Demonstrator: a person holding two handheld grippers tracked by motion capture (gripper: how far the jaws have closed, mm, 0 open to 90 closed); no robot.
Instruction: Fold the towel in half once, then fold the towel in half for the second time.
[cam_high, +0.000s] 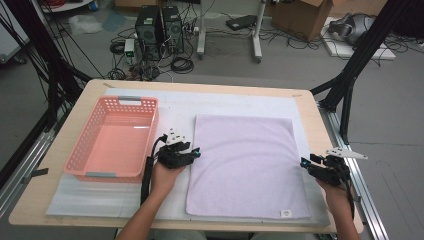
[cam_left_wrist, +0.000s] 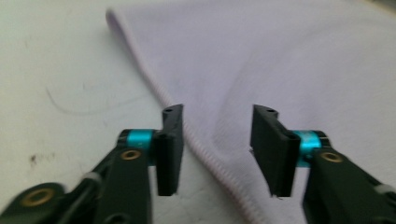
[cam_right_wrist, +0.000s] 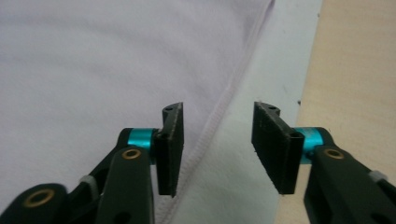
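Note:
A lilac towel (cam_high: 245, 165) lies spread flat on a white mat (cam_high: 175, 107). My left gripper (cam_high: 196, 153) sits at the towel's left edge, about halfway along it. In the left gripper view its jaws (cam_left_wrist: 217, 149) stand open over the towel's hem (cam_left_wrist: 196, 144), with the cloth (cam_left_wrist: 289, 56) lying flat below and nothing pinched. My right gripper (cam_high: 304, 163) is at the towel's right edge. The right gripper view has that gripper (cam_right_wrist: 217, 149) open too, with the towel's hem (cam_right_wrist: 205, 135) running between the jaws and the towel (cam_right_wrist: 93, 56) off to the left.
A salmon plastic basket (cam_high: 120, 102) stands on the mat left of the towel, close behind my left hand. The wooden table (cam_high: 320, 135) ends just right of my right gripper, where a metal rail (cam_high: 367, 200) runs. Computers and cables (cam_high: 160, 30) lie on the floor beyond.

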